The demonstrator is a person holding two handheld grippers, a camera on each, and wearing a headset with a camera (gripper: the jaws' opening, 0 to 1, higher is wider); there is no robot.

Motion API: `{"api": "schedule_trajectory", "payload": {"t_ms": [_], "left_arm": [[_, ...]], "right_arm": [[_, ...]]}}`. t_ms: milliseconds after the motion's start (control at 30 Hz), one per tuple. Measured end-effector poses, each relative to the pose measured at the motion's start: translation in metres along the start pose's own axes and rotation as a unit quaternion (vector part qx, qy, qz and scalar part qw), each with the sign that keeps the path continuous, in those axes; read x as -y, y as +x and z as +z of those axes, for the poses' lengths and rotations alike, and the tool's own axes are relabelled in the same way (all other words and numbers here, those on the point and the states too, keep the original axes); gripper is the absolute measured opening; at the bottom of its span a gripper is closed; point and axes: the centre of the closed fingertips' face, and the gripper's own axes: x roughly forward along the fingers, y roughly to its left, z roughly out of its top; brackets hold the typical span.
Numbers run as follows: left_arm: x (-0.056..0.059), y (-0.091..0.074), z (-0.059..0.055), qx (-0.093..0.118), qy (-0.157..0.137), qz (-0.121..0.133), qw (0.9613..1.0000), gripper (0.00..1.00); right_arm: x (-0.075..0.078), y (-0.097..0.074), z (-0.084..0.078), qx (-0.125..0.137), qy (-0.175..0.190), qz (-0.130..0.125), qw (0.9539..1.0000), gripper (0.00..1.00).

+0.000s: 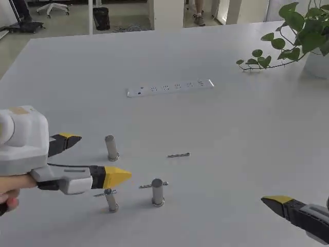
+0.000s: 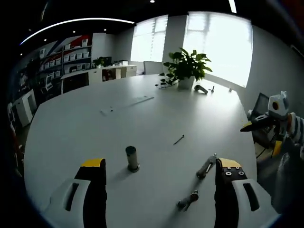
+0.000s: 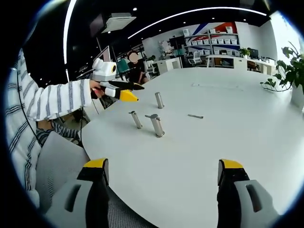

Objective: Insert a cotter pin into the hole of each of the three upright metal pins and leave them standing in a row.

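The left gripper [image 1: 100, 156] is hovering, fingers apart, beside three upright metal pins [image 1: 111, 147] on the bench [image 1: 231, 128]; two are carrying cotter pins [image 1: 149, 185], a loose cotter pin [image 1: 178, 155] is lying nearby, and the right gripper [image 3: 162, 164] is holding its fingers apart.

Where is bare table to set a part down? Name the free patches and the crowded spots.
Free: the broad strip between the power strip and the back pin; the wide area right of the loose cotter pin, up to the plant. Crowded: around the front-left pin and front-right pin, where the left gripper hovers.
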Motion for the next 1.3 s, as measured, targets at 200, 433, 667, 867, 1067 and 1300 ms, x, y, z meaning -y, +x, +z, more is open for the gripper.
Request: {"api": "schedule_trajectory", "payload": {"t_ms": [200,433,667,867,1067,1300], "left_arm": [[-0.021,0.014,0.005,-0.018,0.004,0.020,0.9996,0.89],[-0.031,0.032,-0.007,-0.072,0.063,0.037,0.9947,0.83],[-0.037,0.047,-0.022,-0.093,0.052,0.044,0.9933,0.73],[-0.044,0.053,-0.034,-0.118,0.058,0.057,0.9896,0.53],[-0.042,0.060,-0.031,-0.107,0.051,0.059,0.9912,0.41],[-0.044,0.067,-0.033,-0.114,0.049,0.060,0.9905,0.30]], "right_arm": [[-0.002,-0.002,-0.002,-0.004,0.000,-0.003,1.0000,0.94],[-0.002,-0.004,-0.005,-0.009,0.000,-0.009,0.9999,0.93],[0.004,-0.012,0.001,0.006,0.010,-0.016,0.9998,0.92],[0.008,-0.013,-0.003,0.002,0.014,-0.023,0.9996,0.91],[0.006,-0.011,-0.005,-0.001,0.017,-0.022,0.9996,0.91],[0.004,-0.010,-0.005,-0.001,0.016,-0.021,0.9997,0.91]]}}
